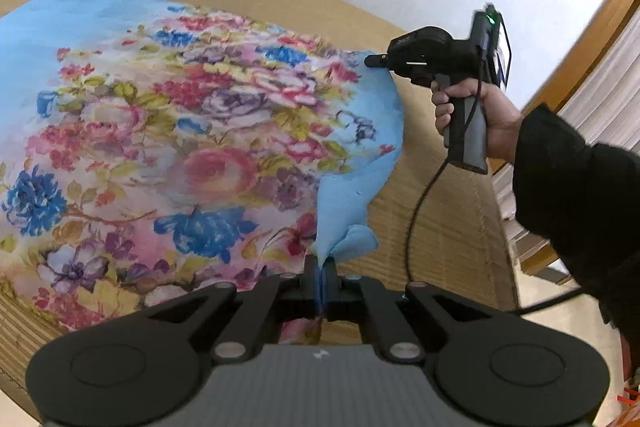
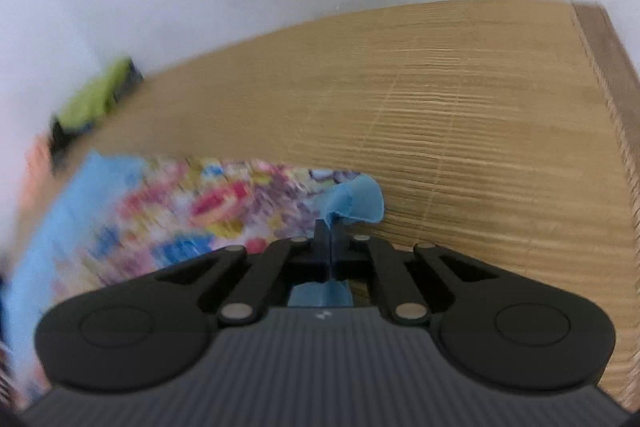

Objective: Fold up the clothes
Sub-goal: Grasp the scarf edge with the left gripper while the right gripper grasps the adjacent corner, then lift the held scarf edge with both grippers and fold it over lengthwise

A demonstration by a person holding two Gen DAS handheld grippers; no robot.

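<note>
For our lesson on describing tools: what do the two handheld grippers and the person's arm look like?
Each gripper is matte black, with two round discs, silver rivets and a ribbed grey body. The right gripper has a grey pistol handle, a green light and a black cable. The sleeve is black.

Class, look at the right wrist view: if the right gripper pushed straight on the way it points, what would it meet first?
Probably the bare woven mat, just past the blue cloth edge that the right gripper already pinches; depth is unclear.

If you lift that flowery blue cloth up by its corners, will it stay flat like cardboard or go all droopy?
Probably droopy. The flowery cloth already curls and puckers where the left gripper pinches its blue edge, so it looks thin and floppy. It likely weighs little: the right gripper holds up a corner by a small pinch. Its middle would likely sag onto the woven mat.
</note>
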